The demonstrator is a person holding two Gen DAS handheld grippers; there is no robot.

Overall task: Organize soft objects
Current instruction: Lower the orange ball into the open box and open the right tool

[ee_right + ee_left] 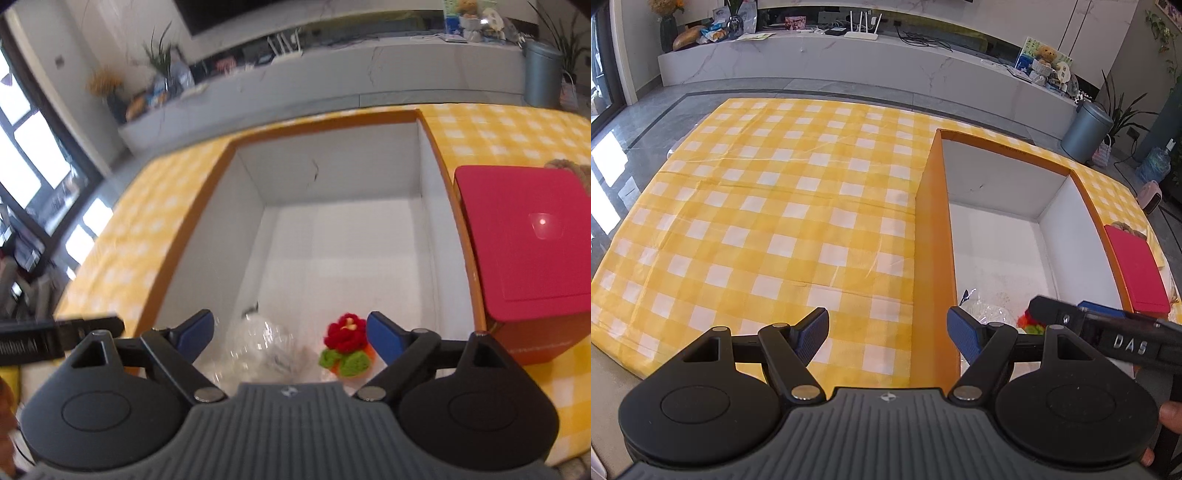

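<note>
Left wrist view: left gripper (pixel 887 334), jaws wide and empty, over the checked counter (pixel 768 206) beside the orange box (pixel 929 236).

Right wrist view: right gripper (pixel 290 334), jaws wide, holding nothing; crochet flower (pixel 347 345) and clear plastic bag (pixel 262 347) lie inside the box. Judged step: placement done; next, fetch another soft item.

A white router (pixel 861 27) is sitting on the marble ledge (pixel 820 59), a teddy bear (pixel 1046 59) farther along, a grey bin (pixel 1086 131) standing on the floor
</note>
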